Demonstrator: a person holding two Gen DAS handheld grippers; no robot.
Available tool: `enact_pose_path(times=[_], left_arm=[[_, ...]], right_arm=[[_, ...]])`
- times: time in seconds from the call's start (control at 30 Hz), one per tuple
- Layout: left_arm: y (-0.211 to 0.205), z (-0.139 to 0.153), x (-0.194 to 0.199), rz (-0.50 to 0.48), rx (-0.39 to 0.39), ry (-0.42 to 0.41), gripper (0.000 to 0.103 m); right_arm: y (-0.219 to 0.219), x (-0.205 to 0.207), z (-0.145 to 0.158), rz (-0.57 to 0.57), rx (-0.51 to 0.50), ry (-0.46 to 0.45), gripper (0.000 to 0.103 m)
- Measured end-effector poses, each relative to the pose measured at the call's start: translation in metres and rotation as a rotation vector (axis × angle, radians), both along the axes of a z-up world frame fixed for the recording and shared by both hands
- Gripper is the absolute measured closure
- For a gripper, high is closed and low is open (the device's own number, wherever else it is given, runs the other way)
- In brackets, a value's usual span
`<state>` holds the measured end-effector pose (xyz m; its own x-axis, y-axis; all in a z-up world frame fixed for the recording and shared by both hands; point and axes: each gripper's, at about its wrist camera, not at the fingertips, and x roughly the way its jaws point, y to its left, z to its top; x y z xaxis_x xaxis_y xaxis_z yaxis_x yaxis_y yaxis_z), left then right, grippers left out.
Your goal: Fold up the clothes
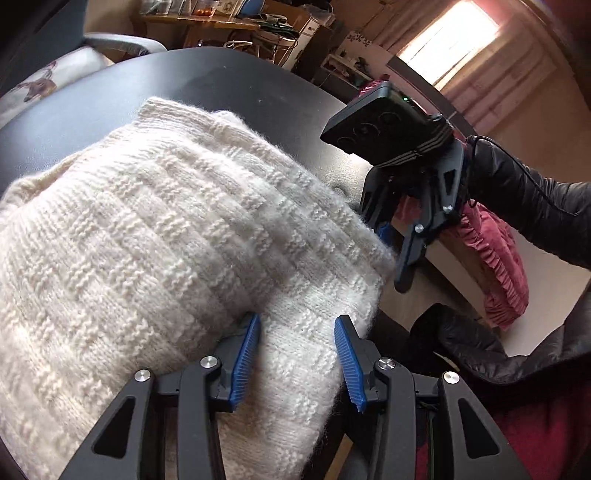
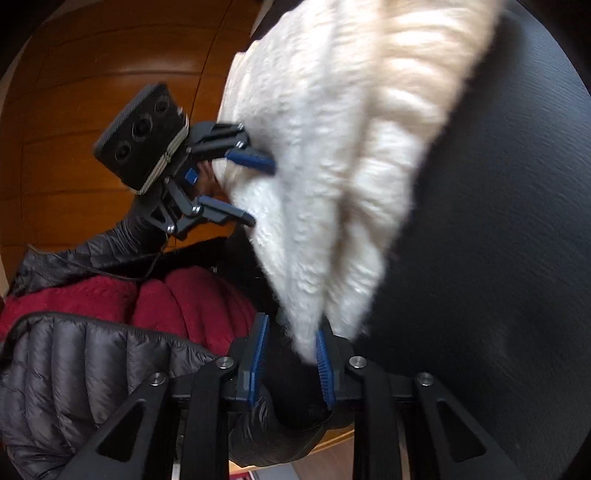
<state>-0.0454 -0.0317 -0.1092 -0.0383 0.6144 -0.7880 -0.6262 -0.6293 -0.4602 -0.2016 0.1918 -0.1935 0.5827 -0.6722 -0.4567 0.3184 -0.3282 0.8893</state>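
A cream knitted sweater [image 1: 155,229] lies bunched on a round black table [image 1: 258,85]. My left gripper [image 1: 298,354] stands at its near edge, and a thick fold of knit fills the gap between the blue pads [image 1: 245,362], which press on it. In the right wrist view the left gripper [image 2: 263,194] has the same fold of sweater [image 2: 332,155] in it. My right gripper [image 2: 291,362] is at the sweater's right corner. The hanging corner rests against one pad [image 2: 325,369], and a dark gap separates it from the other, so the jaws are open. The right gripper [image 1: 391,258] straddles that edge.
A person in a black puffer jacket [image 2: 62,369] over a red garment [image 2: 166,295] holds both grippers at the table's near edge. A pink ruffled cloth [image 1: 506,266] lies on a pale surface to the right. A chair [image 1: 122,44] and cluttered shelves [image 1: 229,22] stand beyond the table.
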Motion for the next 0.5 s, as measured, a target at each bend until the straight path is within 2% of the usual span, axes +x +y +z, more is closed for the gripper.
enact_pose_path(times=[0.07,0.13,0.3,0.4,0.5], left_arm=[[-0.003,0.001,0.001,0.017,0.011,-0.005,0.059],[-0.003,0.006,0.001,0.033,0.022,-0.014,0.059],[-0.016,0.039,-0.007,0.07,0.088,0.057,0.059],[-0.035,0.052,-0.031,0.165,0.118,0.105,0.059],[-0.057,0.051,-0.057,0.297,0.1,0.133,0.059]], right_arm=[[0.004,0.002,0.011,-0.022,0.013,0.052,0.077],[0.009,0.004,0.027,-0.054,0.026,0.12,0.069],[0.018,-0.008,0.085,-0.23,0.043,0.387,0.067],[-0.005,-0.022,0.103,-0.322,0.064,0.522,0.067],[-0.041,-0.04,0.098,-0.336,0.077,0.563,0.067]])
